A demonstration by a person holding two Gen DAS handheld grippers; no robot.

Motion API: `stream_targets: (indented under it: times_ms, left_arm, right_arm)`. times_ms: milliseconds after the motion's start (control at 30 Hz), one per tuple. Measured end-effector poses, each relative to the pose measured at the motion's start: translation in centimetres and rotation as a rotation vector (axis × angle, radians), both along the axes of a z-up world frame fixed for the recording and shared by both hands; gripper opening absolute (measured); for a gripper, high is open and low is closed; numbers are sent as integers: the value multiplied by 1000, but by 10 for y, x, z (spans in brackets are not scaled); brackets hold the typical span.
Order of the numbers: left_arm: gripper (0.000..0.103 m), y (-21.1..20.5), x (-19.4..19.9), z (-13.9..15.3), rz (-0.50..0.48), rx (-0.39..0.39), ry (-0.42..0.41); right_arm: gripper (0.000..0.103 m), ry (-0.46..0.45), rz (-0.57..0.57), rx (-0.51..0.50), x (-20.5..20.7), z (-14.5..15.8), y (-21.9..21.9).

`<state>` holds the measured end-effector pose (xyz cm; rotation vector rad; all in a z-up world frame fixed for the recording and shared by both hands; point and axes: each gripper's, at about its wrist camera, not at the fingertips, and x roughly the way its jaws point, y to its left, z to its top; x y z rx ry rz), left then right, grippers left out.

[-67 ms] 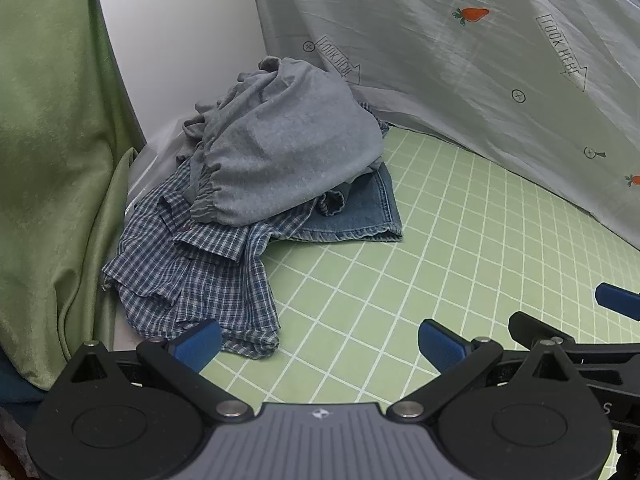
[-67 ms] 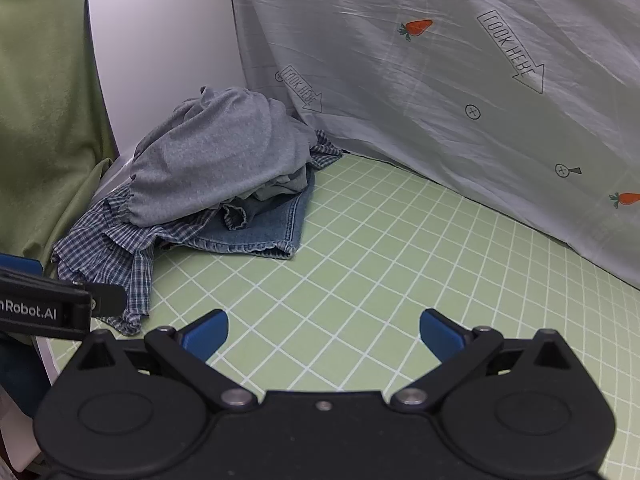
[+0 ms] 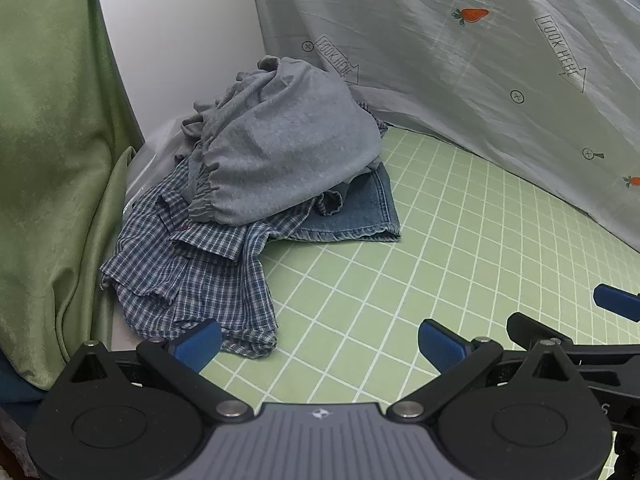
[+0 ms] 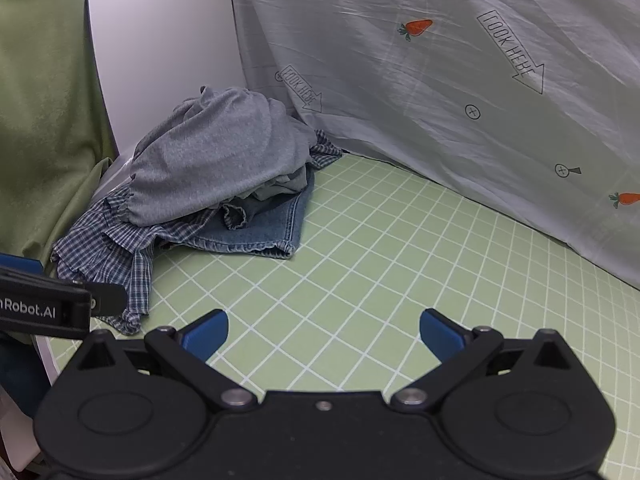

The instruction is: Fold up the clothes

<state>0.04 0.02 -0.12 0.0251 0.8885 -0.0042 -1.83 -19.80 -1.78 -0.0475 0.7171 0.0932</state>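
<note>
Both tongs spread apart, empty: left tongs near hem of blue-white plaid shirt, right tongs over green gridded tabletop. Grey knit garment tops pile, faded denim piece underneath. Risk: pinching plaid drags whole stack.

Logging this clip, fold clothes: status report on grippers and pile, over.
Left gripper open, empty; right gripper open, empty. Grey garment atop plaid shirt and denim piece, heaped, unfolded. Green grid mat ahead, nothing blocking.
</note>
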Motion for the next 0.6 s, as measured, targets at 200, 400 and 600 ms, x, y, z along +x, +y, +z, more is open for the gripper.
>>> stream_targets:
  times_ms: [200, 400, 600]
  left_arm:
    - [103, -7, -2, -1, -1, 9, 0]
    - [103, -9, -4, -3, 2, 8, -9]
    - [103, -11, -5, -3, 1, 7, -9]
  right_arm:
    - [103, -9, -4, 6, -2, 2, -3]
    - [103, -3, -8, 4, 1, 0, -2]
    - [103, 1, -8, 4, -1, 0, -3]
